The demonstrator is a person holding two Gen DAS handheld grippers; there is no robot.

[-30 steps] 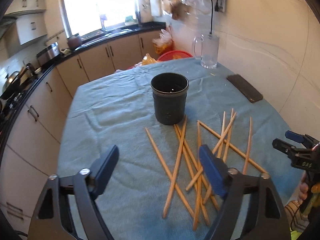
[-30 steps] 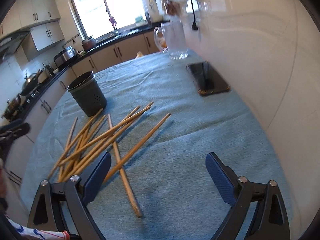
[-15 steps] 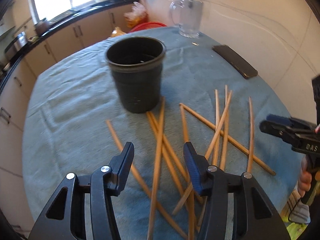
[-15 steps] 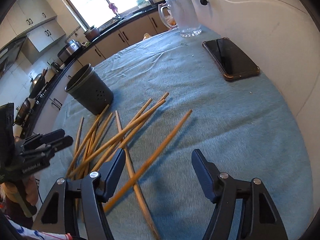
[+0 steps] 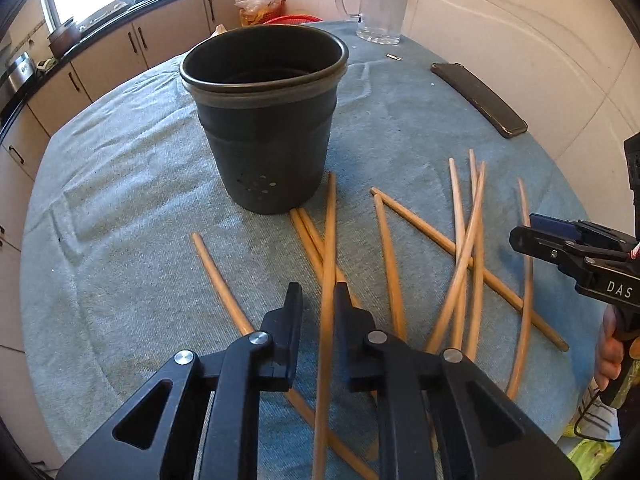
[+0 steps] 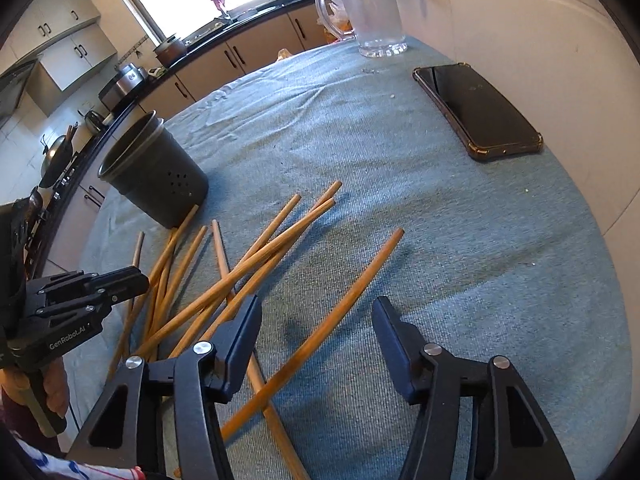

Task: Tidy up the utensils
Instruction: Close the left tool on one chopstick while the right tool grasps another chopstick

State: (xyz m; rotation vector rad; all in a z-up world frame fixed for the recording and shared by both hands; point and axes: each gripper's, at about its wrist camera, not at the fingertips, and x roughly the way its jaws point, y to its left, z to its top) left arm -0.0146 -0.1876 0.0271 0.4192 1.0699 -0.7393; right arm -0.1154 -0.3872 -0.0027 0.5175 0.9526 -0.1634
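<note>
The table [image 5: 120,200] wears a blue-grey cloth. On it stands a dark round holder [image 5: 266,128] with small holes low on its side. What can be seen of its inside looks dark and bare. Just in front of the holder lie many wooden chopsticks [image 5: 460,248], crossed in a loose heap. Past the holder stands a clear glass jug [image 6: 368,12], and a black phone [image 6: 480,112] lies off to the holder's right.

The left gripper [image 5: 318,304] tips steeply down over the heap. Its jaws are closing, almost together, with one long chopstick [image 5: 329,240] between them; this one reaches up to the holder's foot. The right gripper [image 6: 316,320] also tips down, further from the holder. Its jaws are closing but wide apart, with another chopstick [image 6: 352,292] between them, not pinched.

A second ago both grippers were higher, with jaws spread wide.
</note>
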